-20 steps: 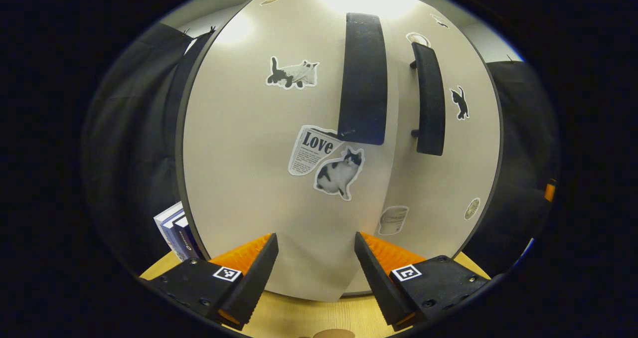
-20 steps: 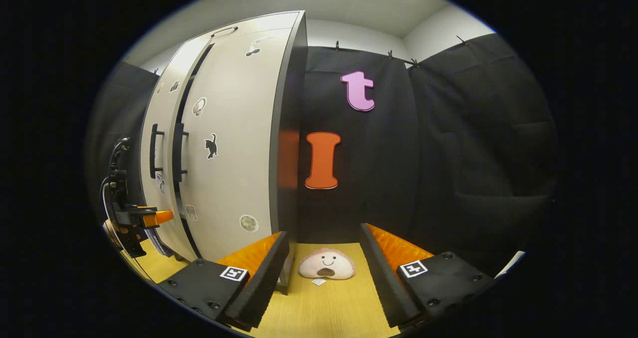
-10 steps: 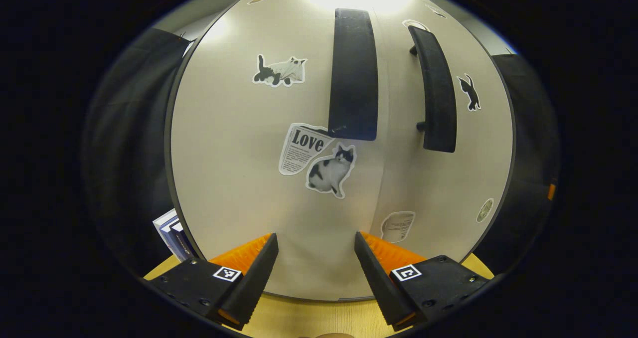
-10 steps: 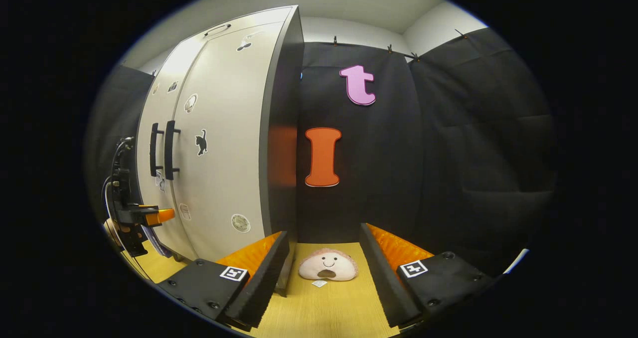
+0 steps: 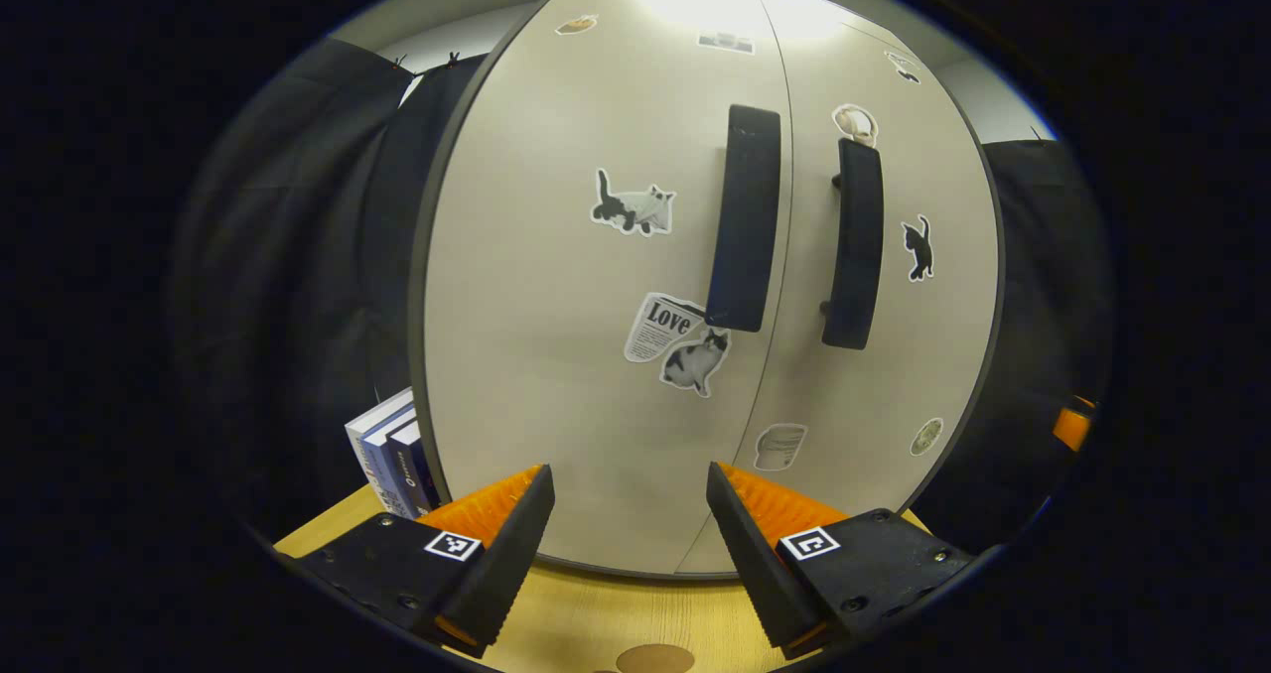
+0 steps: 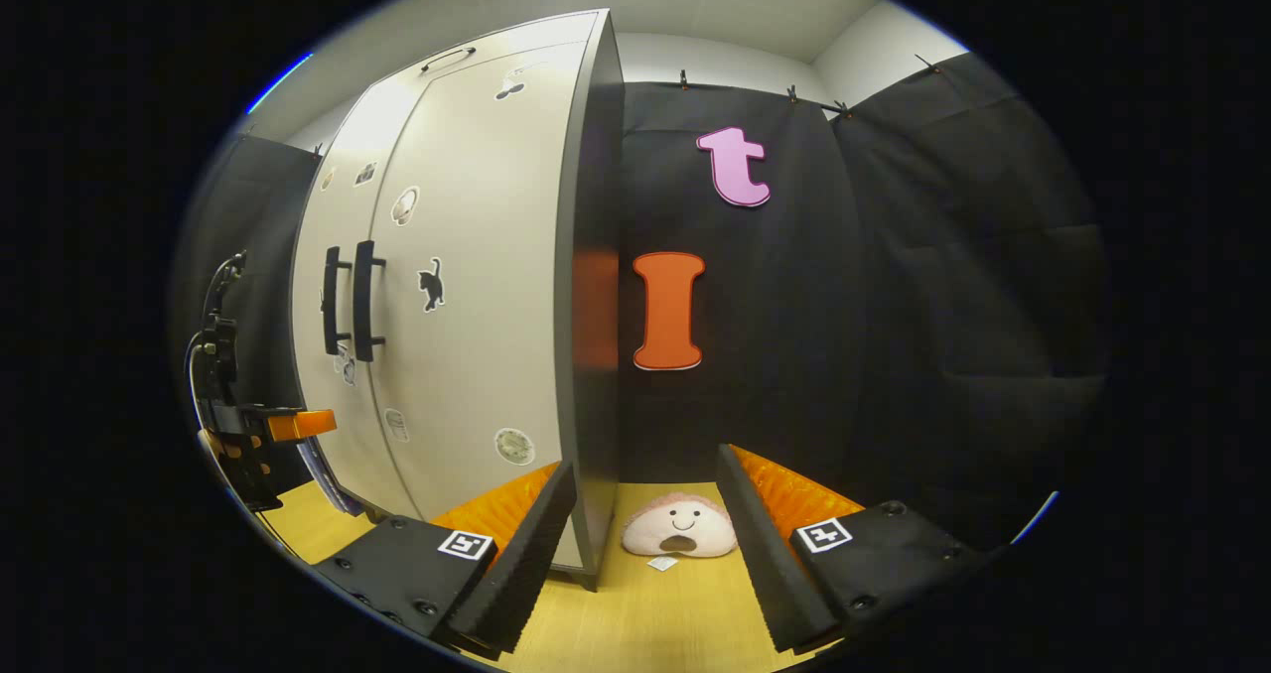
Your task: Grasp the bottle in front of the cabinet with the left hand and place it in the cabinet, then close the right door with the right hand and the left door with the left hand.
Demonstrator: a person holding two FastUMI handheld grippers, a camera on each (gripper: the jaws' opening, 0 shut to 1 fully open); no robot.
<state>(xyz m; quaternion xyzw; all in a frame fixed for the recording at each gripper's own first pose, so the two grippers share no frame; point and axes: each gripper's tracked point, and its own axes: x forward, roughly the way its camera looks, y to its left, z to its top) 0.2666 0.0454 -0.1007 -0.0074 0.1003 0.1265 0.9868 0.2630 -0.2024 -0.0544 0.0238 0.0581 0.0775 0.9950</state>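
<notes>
The pale cabinet [image 5: 556, 355] stands on the wooden table with both doors flush. Its left door [image 5: 576, 286] and right door [image 5: 884, 355] carry cat stickers and two black vertical handles [image 5: 745, 218]. My left gripper [image 5: 628, 544] is open a short way in front of the left door's lower part, touching nothing. In the right gripper view the cabinet [image 6: 467, 286] is seen from its right side, and my right gripper [image 6: 643, 554] is open near the cabinet's front right corner. The left gripper [image 6: 298, 425] shows far left there. The bottle is hidden.
Several books [image 5: 392, 450] lean at the cabinet's left side. A round plush face toy [image 6: 680, 532] lies on the table [image 6: 635, 623] between my right gripper's fingers, farther off. Black cloth walls surround the booth. A small round brown spot [image 5: 653, 659] sits on the table edge.
The left door went from slightly ajar to flush with the right one. My left gripper then drew back from the door, so the cabinet looks smaller. The right gripper shifted only slightly.
</notes>
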